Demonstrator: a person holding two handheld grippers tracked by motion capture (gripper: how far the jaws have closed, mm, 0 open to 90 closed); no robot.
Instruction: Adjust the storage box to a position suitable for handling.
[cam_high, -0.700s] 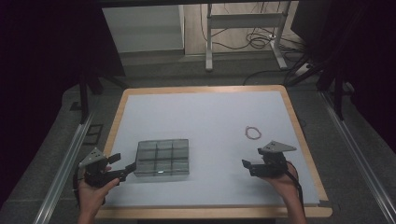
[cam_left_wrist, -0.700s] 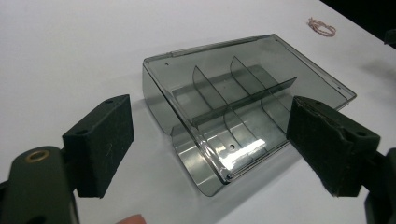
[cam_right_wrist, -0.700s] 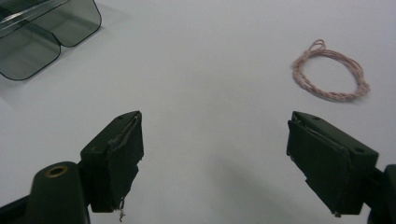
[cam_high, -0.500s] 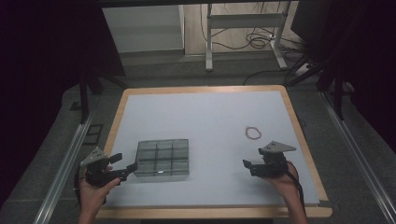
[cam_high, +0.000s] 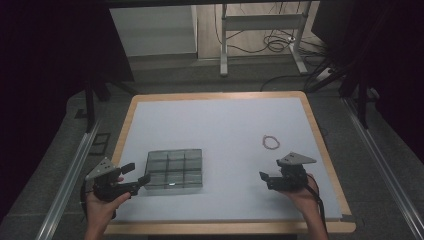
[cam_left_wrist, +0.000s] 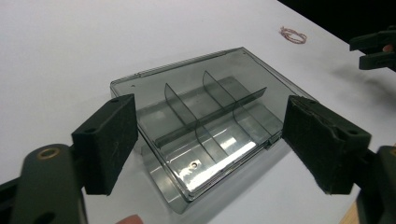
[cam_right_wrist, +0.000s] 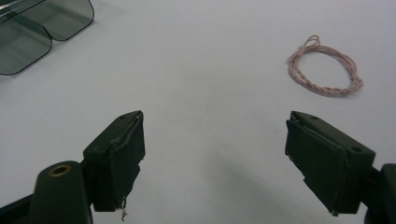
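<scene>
A smoky clear compartment box with cross dividers lies flat on the white table top, at the front left. My left gripper hovers just left of the box, open, its jaws pointing at the near corner. In the left gripper view the box lies ahead of the wide-apart pads, untouched. A small loop of pinkish twisted cord lies on the right. My right gripper is open, in front of the loop and apart from it. In the right gripper view the loop sits ahead to the right, and a box corner at the top left.
The table has a wooden rim. Metal rails run along both sides. A desk frame with cables stands on the floor behind. In the left gripper view, the right gripper shows at the far right.
</scene>
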